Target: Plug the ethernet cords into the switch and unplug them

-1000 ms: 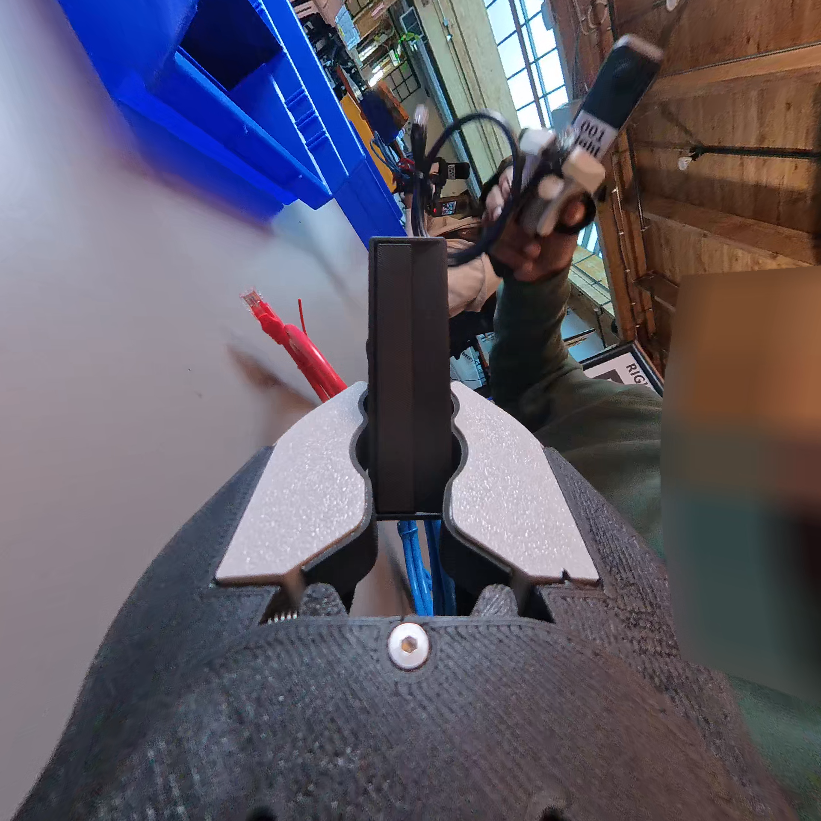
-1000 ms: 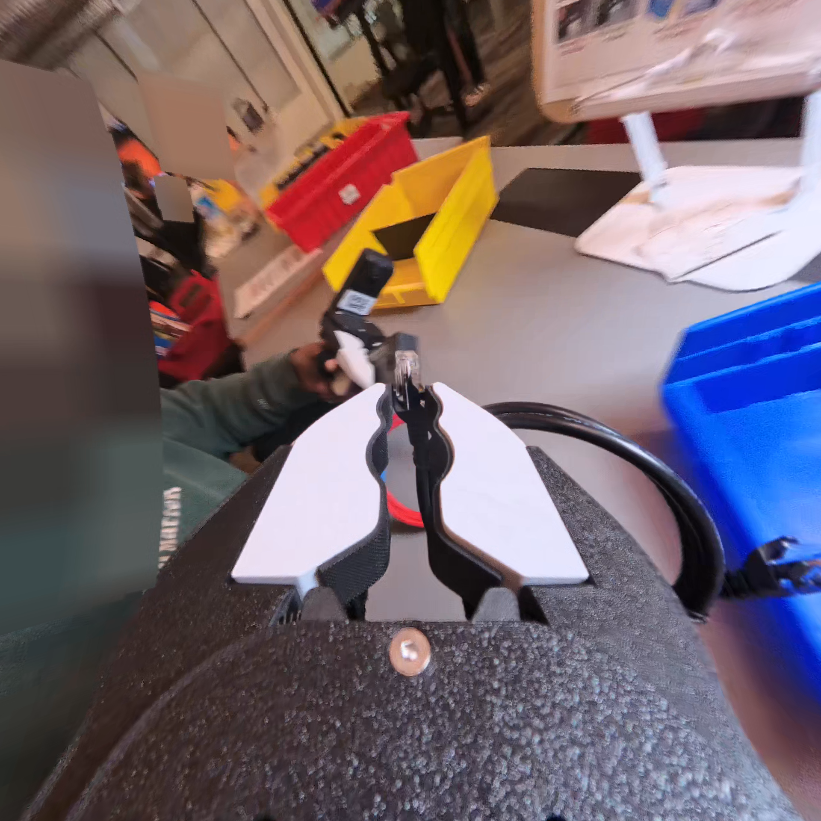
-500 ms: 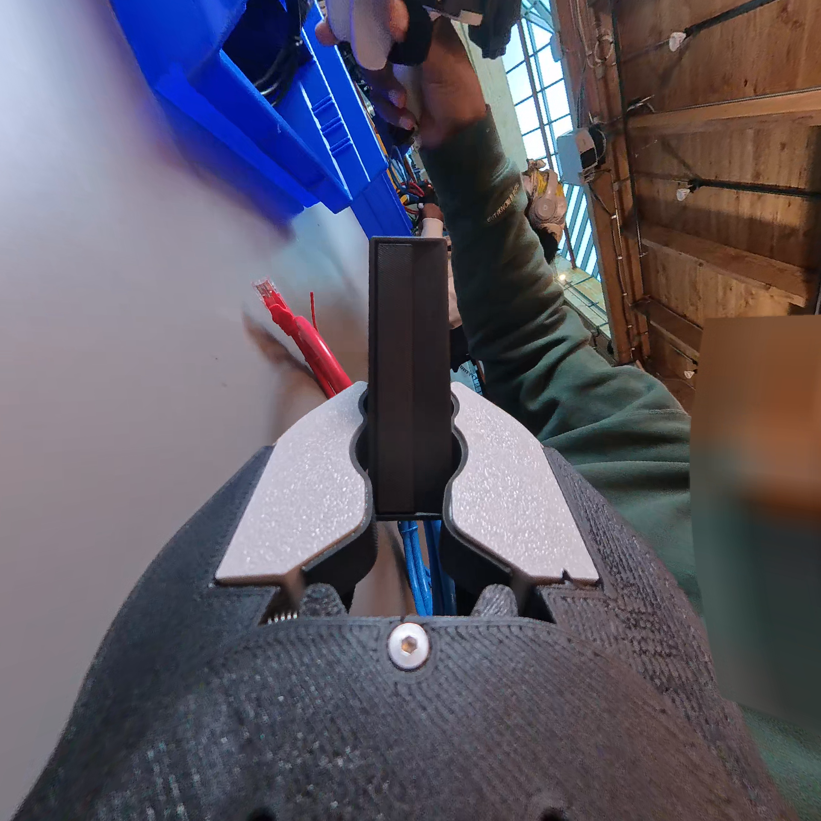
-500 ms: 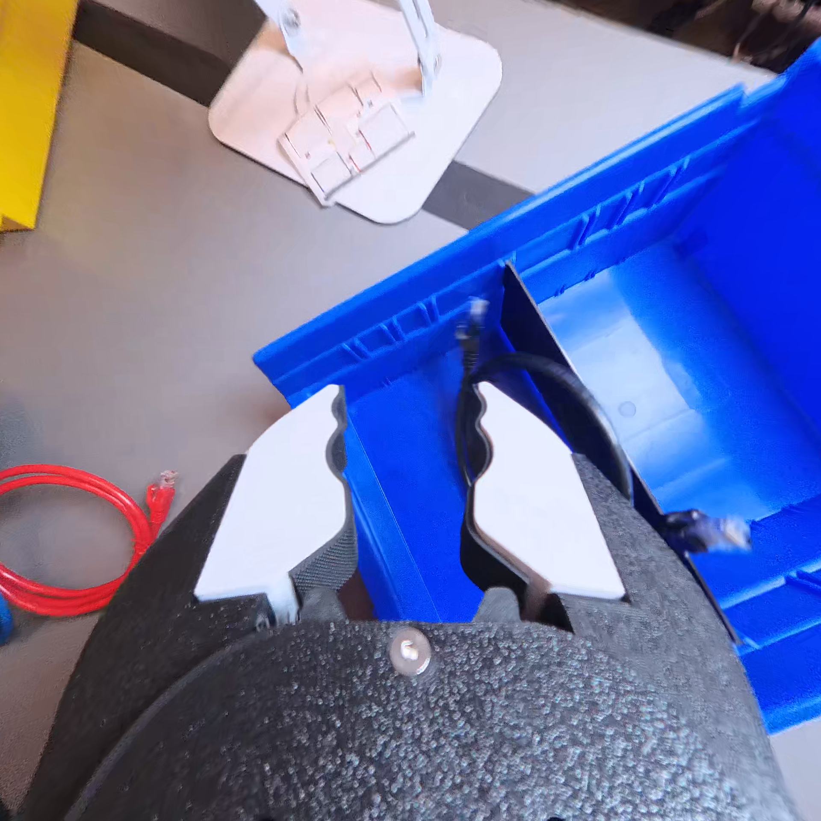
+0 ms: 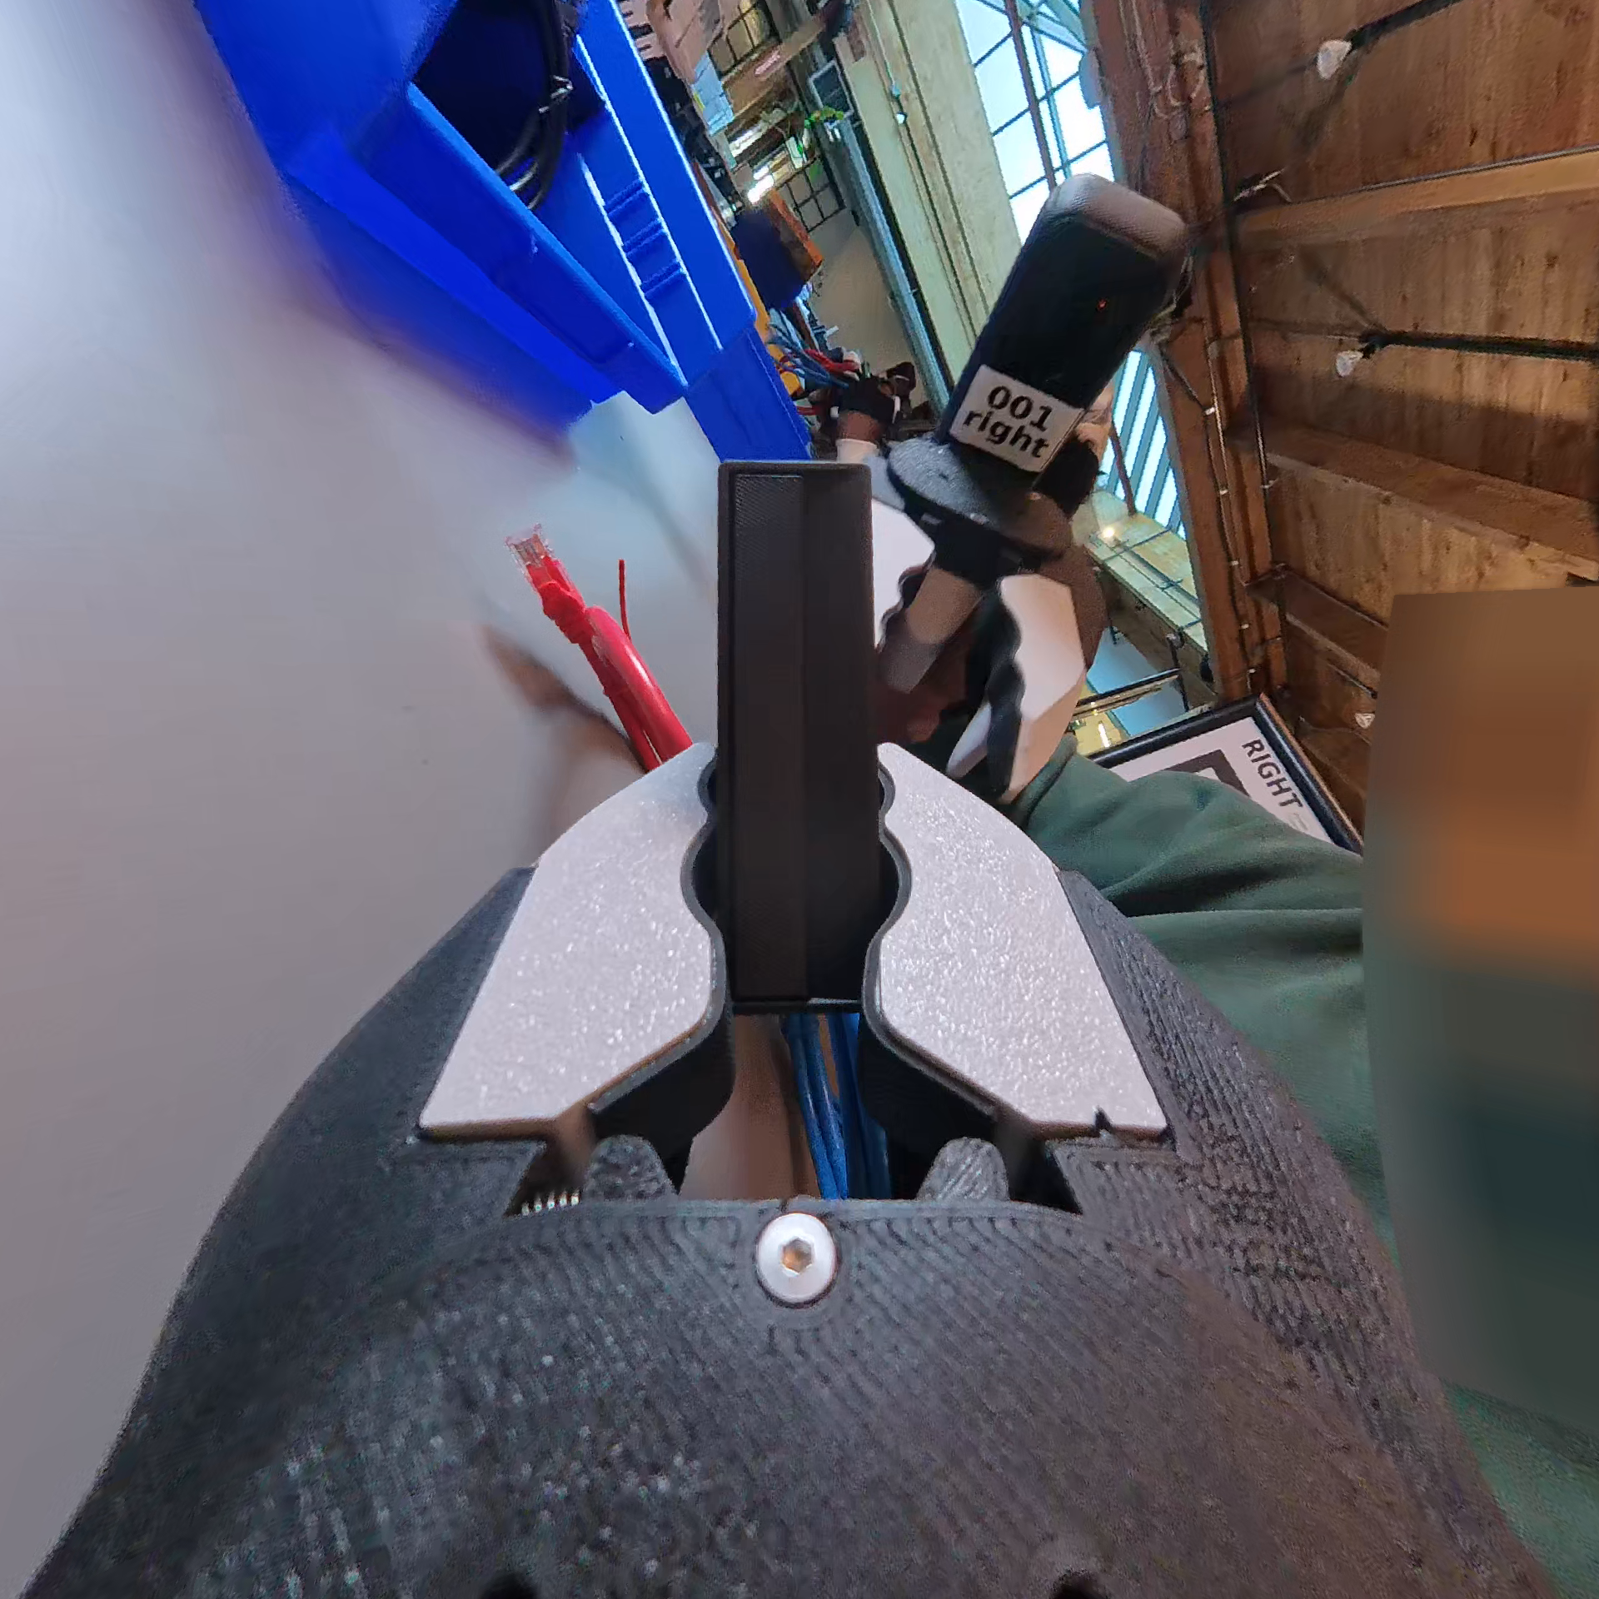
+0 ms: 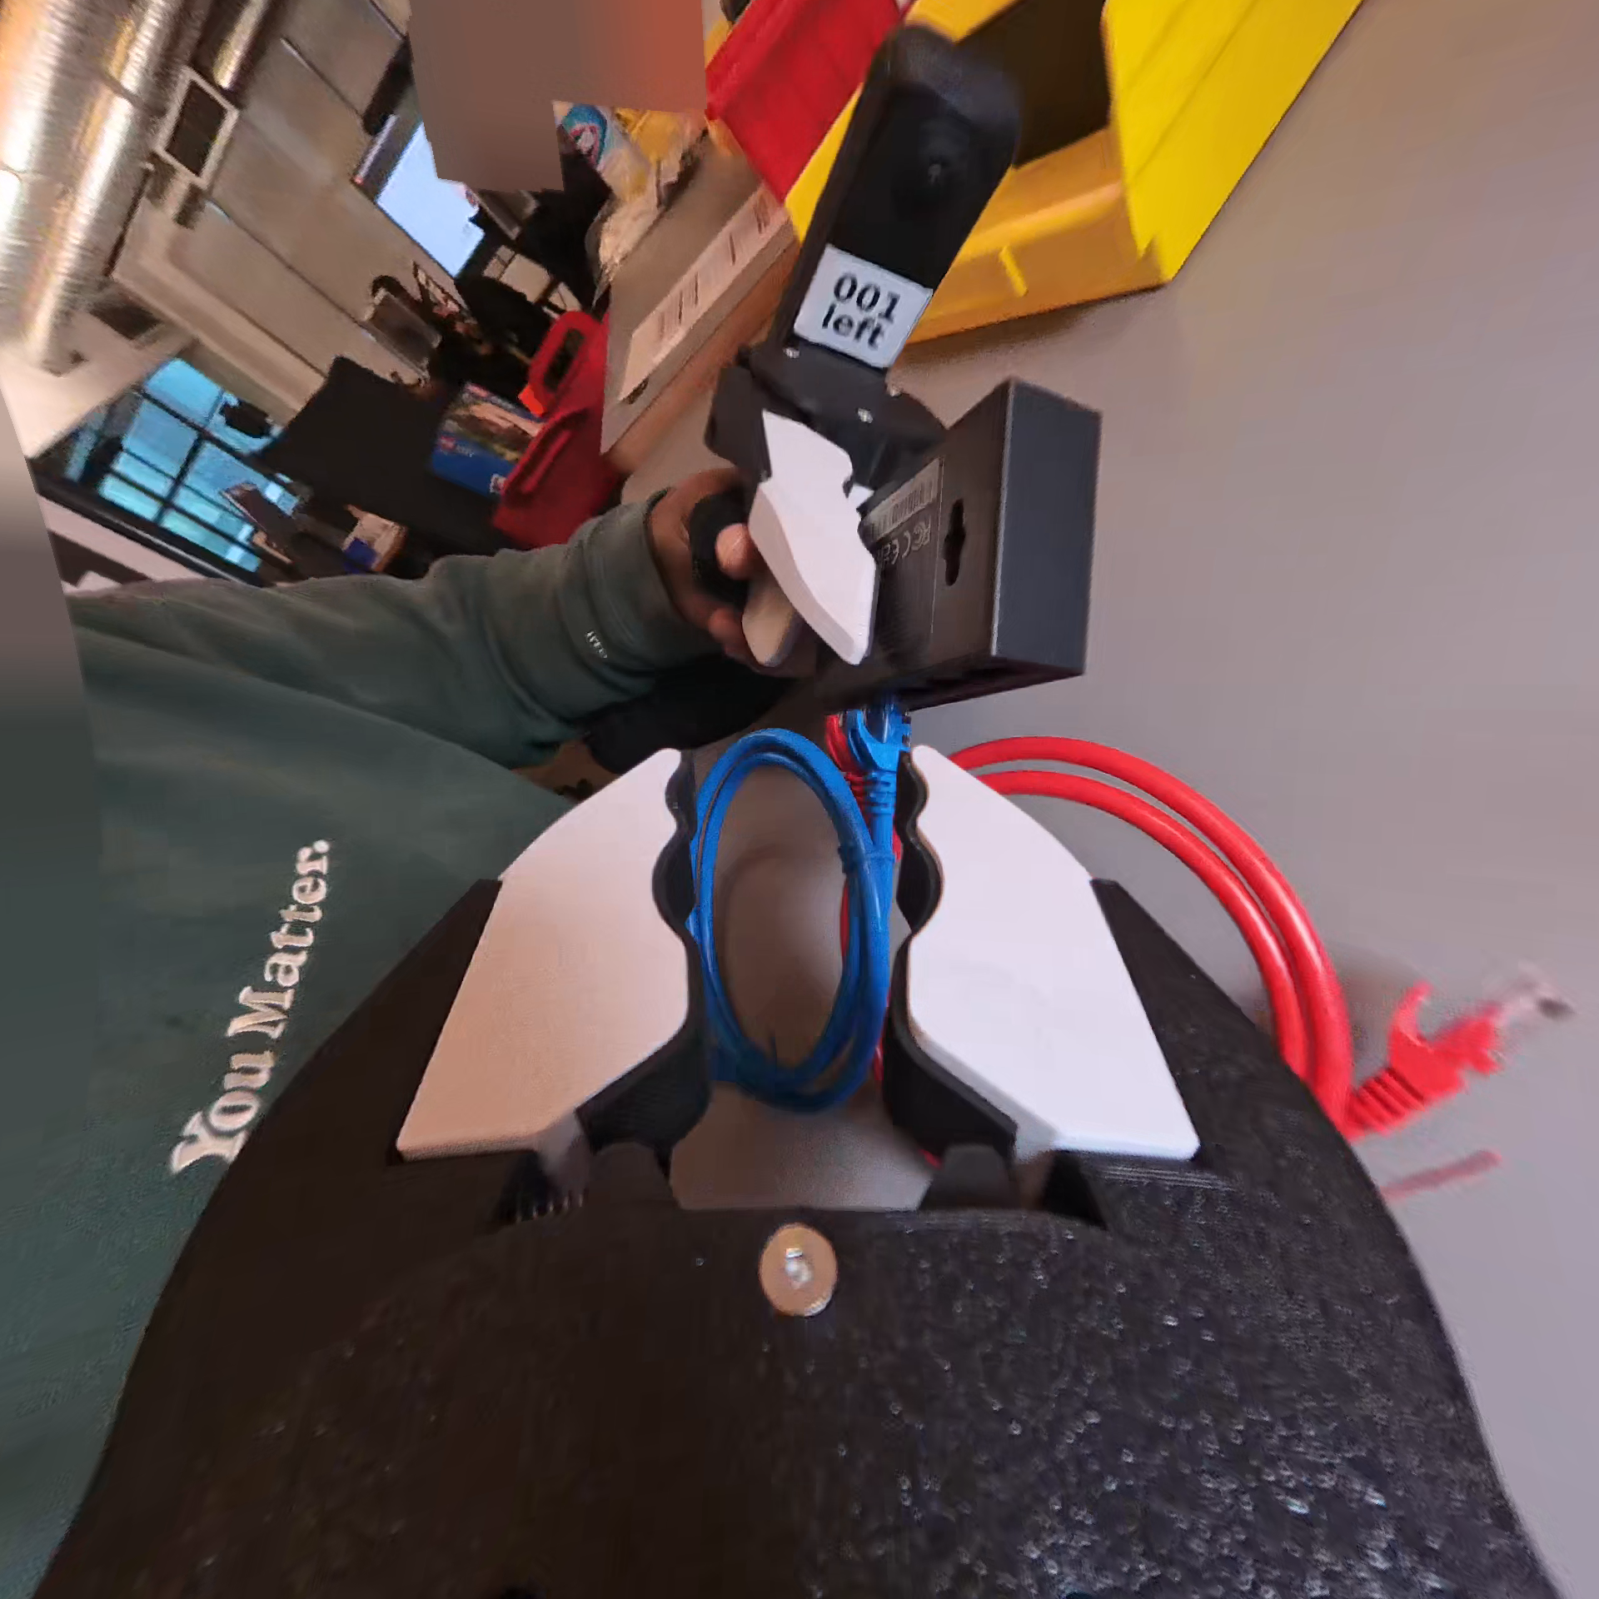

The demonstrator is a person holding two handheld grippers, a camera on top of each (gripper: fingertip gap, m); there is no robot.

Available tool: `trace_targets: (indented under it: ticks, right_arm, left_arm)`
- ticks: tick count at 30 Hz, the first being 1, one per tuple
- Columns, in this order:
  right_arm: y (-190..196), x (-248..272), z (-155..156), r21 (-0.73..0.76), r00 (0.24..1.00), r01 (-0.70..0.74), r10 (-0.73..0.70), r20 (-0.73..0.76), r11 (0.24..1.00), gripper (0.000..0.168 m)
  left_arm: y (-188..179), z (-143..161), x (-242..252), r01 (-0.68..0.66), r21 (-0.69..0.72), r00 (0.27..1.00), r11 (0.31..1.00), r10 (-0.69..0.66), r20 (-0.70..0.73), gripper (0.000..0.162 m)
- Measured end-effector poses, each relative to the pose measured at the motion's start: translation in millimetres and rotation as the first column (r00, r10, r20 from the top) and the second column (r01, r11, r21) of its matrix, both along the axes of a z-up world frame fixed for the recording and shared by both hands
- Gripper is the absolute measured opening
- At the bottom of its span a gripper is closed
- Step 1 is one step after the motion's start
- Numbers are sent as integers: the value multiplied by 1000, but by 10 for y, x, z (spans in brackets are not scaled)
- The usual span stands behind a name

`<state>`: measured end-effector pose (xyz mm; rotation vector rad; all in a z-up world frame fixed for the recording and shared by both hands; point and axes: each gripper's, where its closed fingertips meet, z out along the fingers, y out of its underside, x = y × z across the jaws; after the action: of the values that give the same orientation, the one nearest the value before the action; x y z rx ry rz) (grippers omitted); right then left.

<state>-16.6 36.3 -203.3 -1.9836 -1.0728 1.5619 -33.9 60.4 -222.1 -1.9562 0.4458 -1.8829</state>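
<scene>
Left gripper pinches the switch; right gripper spread around blue cord. Red cord beside, blue bin beyond.

Two claw-mounted cameras, close, facing each other, sharing the switch

A workshop or warehouse-style workspace. In the left wrist view, rough timber beams fill two o'clock, tall industrial windows stand at twelve, and blue storage bins sit at eleven on a grey worktable. In the right wrist view, a yellow bin lies at one o'clock, a red bin at twelve — silver ducting at ten.
</scene>
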Motion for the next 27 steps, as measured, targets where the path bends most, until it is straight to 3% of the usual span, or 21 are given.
trace_targets:
  ticks: [4, 9, 14, 18, 21, 27]
  right_arm:
    - [-59, -184, -195, -28, 999, -31, 32, 43, 999, 39]
    - [-55, -237, -208, -60, 997, -56, 59, 39, 997, 17]
    - [-70, -253, -206, -99, 998, -68, 69, 7, 993, 15]
    - [-4, -239, -128, -128, 998, -27, 21, -55, 991, 15]
    - [17, -218, -102, -159, 997, -20, 8, -77, 987, 14]
    - [62, -224, -50, -66, 998, 47, -50, -46, 997, 15]
  left_arm:
    - [-65, 42, 55, 13, 22, 1000, 1000, -13, 6, 30]
    - [-106, 116, 78, 23, 54, 1000, 998, -24, 17, 30]
    - [-124, 155, 67, 28, 91, 999, 995, -30, 27, 32]
    - [-170, 222, 34, 45, 231, 999, 972, -43, -12, 47]
    - [-120, 167, 34, 15, 283, 997, 959, 8, -82, 30]
    - [-68, 259, 35, -57, 215, 997, 975, 67, -41, 29]
